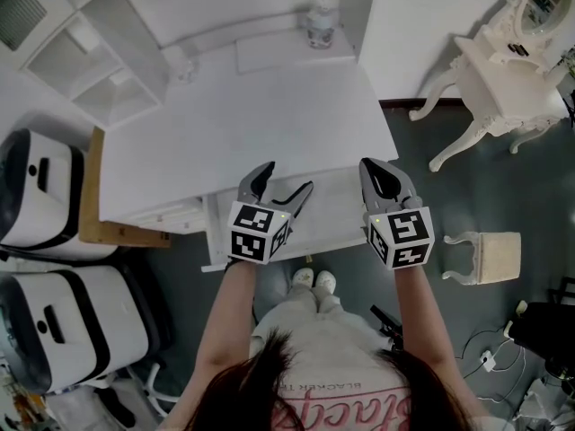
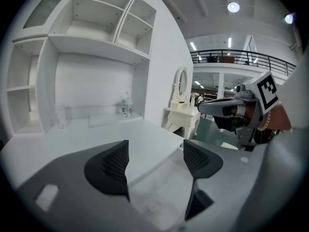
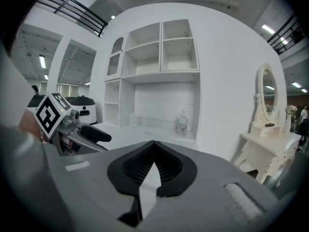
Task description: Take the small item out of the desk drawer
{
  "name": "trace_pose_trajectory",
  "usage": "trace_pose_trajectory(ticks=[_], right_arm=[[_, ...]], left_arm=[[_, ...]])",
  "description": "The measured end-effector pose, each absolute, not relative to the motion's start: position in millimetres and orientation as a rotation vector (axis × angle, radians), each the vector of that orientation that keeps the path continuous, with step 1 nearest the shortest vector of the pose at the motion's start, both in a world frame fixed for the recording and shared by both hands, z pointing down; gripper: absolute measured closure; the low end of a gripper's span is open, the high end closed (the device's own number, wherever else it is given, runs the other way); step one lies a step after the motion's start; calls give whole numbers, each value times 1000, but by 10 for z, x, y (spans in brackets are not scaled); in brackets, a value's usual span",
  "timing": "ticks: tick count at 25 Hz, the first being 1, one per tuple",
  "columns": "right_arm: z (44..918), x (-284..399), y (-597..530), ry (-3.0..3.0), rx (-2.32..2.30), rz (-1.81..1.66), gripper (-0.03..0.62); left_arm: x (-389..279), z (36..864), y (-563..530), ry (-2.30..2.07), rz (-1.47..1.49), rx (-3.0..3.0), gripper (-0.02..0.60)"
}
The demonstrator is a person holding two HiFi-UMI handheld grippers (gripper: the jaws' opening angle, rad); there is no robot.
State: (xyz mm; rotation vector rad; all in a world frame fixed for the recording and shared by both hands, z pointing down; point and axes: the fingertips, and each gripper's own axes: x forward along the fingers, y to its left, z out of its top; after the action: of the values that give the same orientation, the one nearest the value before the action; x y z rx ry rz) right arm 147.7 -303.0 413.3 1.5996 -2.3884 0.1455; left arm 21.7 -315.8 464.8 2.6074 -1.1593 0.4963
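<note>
The person holds two grippers above the front edge of one white desk (image 1: 252,124). The left gripper (image 1: 287,180) has its jaws spread wide and grips nothing; its own view shows only pale drawer floor in the gap (image 2: 155,153). The right gripper (image 1: 375,171) has its jaws brought together at the tips, with nothing caught between them (image 3: 153,151). The two grippers are near each other but not touching.

One drawer (image 1: 332,223) stands pulled out below them, from the desk's front towards the person. Its long axis runs left to right along the desk edge, and its open side faces up. The left gripper hangs over its left part and the right gripper over its right end. The small item cannot be made out in any view; the visible drawer floor (image 2: 159,187) looks plain white.

Further back, one small jar (image 1: 319,27) stands upright at the rear of the desk top, against the wall under the shelf unit (image 3: 159,47).

To the left of the desk sit two white-and-black machines (image 1: 36,191). To its right stand one white dressing table (image 1: 503,79) and one stool (image 1: 490,257).
</note>
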Motion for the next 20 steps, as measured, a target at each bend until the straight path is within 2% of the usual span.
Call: trace_pose_trajectory(ticks=[20], right_arm=[[4794, 1484, -3043, -2259, 1496, 338, 591]], left_arm=[[261, 5863, -3012, -943, 898, 2358, 219]])
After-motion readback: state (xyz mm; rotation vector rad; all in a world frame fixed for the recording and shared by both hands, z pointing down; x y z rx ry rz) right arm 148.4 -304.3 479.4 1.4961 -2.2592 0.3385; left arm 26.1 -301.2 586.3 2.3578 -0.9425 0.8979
